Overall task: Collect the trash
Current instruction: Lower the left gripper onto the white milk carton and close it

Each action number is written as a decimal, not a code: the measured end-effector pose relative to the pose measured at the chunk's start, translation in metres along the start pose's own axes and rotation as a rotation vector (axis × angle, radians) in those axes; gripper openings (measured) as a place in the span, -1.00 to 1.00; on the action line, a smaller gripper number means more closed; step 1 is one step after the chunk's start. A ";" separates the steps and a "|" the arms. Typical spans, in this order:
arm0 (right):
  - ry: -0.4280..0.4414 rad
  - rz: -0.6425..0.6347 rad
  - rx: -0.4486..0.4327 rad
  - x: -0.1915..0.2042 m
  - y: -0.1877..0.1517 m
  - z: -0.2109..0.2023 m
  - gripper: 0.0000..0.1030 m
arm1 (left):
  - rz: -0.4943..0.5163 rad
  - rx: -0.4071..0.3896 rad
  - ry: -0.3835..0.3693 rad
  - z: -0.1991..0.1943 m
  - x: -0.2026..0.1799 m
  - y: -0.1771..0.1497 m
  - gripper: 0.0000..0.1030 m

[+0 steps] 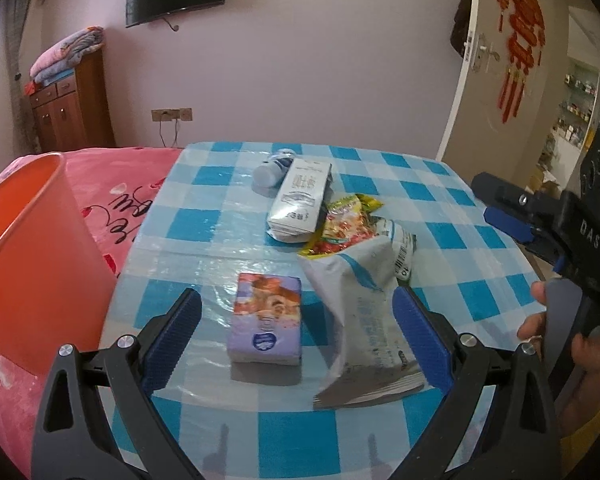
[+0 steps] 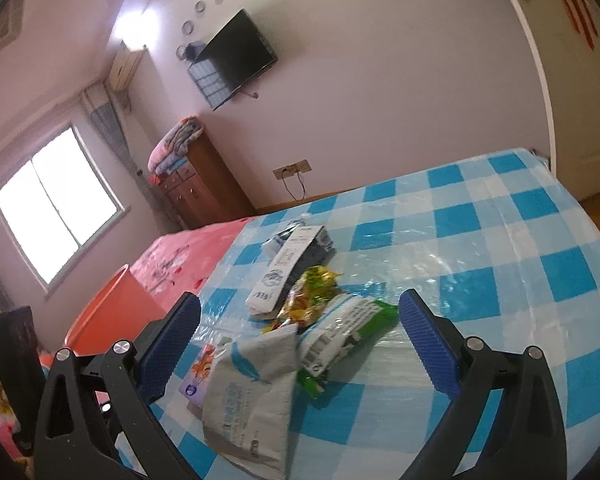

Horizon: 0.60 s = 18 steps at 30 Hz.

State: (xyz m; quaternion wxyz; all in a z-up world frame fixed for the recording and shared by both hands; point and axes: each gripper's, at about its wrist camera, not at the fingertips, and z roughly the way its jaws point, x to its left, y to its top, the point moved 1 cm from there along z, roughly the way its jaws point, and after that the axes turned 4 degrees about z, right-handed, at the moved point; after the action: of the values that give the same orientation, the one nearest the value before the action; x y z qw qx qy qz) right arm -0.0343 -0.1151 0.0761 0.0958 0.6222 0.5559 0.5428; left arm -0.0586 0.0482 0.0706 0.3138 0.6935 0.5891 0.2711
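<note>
Fingers of the left gripper stand spread wide and released above the tabletop, which wears a blue and white checked cloth under clear plastic. Between them, nearer the left finger, lies a small purple tissue pack; at its 3 o'clock, just beside it, a crumpled white snack bag rises and reaches almost to the right finger. From the tissue pack's 1 o'clock comes a yellow and red wrapper, tucked against the white bag's top edge, then a white milk carton lying flat, and at 12 o'clock beyond it a small bottle on its side. An orange bin stands at 9 o'clock, off the tabletop's edge against the pink bed.

Fingers of the right gripper are likewise parted and grasp nothing. Between them sit the white snack bag and a green and white wrapper, touching each other, with the yellow and red wrapper and the milk carton at 12 o'clock. In the left wrist view the right gripper shows at 3 o'clock, held in a hand.
</note>
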 end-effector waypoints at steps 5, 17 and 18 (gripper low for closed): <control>-0.019 0.061 -0.004 -0.028 0.006 -0.002 0.90 | 0.011 0.040 0.003 0.011 -0.009 0.008 0.87; -0.018 0.140 0.065 -0.064 0.006 0.006 0.90 | 0.009 0.088 -0.036 0.078 -0.012 0.080 0.87; -0.012 0.138 0.073 -0.064 0.005 0.007 0.90 | 0.001 0.103 -0.037 0.090 -0.010 0.088 0.87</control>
State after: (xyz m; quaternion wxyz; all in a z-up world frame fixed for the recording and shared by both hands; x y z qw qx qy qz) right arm -0.0124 -0.1645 0.0410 0.0387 0.6652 0.5308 0.5238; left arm 0.0634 0.0183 0.0779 0.2884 0.7140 0.5959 0.2280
